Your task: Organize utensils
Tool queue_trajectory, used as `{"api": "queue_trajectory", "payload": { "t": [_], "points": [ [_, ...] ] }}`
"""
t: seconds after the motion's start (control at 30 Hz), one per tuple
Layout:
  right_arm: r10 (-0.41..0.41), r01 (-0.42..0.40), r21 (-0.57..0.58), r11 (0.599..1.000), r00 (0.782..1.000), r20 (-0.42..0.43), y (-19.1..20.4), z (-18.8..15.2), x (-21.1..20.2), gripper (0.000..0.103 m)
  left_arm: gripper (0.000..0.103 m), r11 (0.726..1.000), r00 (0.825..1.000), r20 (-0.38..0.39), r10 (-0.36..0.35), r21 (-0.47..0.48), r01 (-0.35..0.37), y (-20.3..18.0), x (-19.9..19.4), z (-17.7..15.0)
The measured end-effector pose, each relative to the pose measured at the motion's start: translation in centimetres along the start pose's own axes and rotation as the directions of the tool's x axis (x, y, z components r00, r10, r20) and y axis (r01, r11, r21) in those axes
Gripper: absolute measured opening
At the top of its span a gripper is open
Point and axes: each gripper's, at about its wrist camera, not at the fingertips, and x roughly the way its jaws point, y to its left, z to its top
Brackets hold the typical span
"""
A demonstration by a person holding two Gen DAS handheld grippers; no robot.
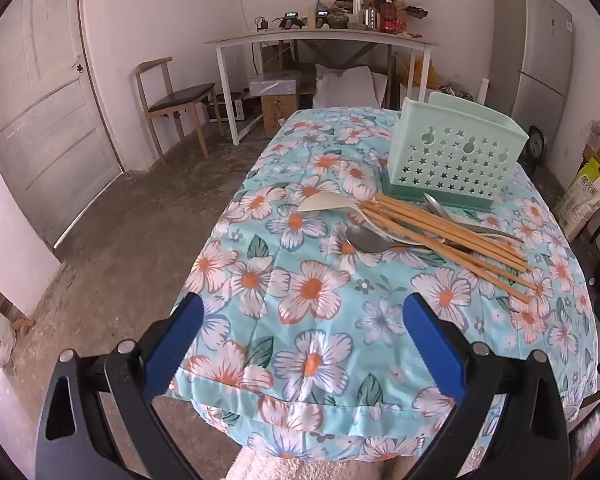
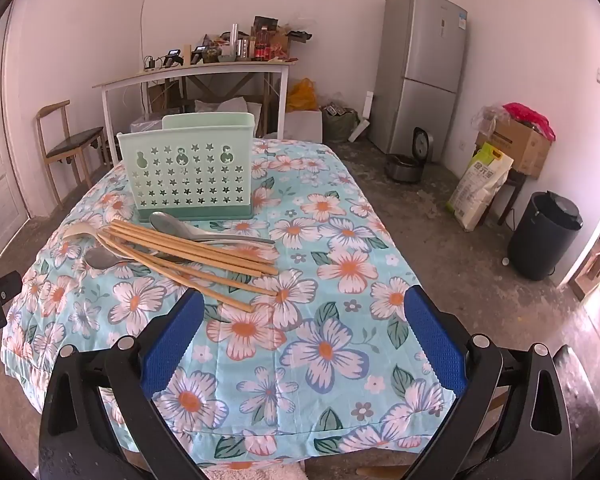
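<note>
A mint-green perforated utensil holder (image 1: 452, 156) (image 2: 190, 170) stands upright on the floral tablecloth (image 1: 320, 340) (image 2: 332, 344). In front of it lies a loose pile: several wooden chopsticks (image 1: 448, 230) (image 2: 192, 254), a cream plastic spoon (image 1: 324, 202) (image 2: 80, 234) and metal spoons (image 1: 366, 240) (image 2: 172, 222). My left gripper (image 1: 302, 314) hangs open over the near left part of the table, nothing between its blue pads. My right gripper (image 2: 304, 312) is open too, its left fingertip close to the chopsticks' near ends.
A wooden chair (image 1: 172, 100), a white side table (image 1: 320, 38) loaded with clutter, a grey fridge (image 2: 424, 72), a rice cooker (image 2: 404, 166), a rice bag (image 2: 480, 186) and a dark bin (image 2: 544, 236) stand around the concrete floor. A door (image 1: 40, 112) is at left.
</note>
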Motion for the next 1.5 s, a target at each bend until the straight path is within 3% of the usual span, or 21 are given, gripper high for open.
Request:
{"api": "queue_trajectory", "payload": {
  "t": [1.5],
  "points": [
    [-0.001, 0.001, 0.007, 1.000, 1.000, 0.011, -0.35, 0.34, -0.29, 0.095, 0.098, 1.000, 1.000, 0.009, -0.007, -0.001, 0.007, -0.35, -0.07, 0.03]
  ]
}}
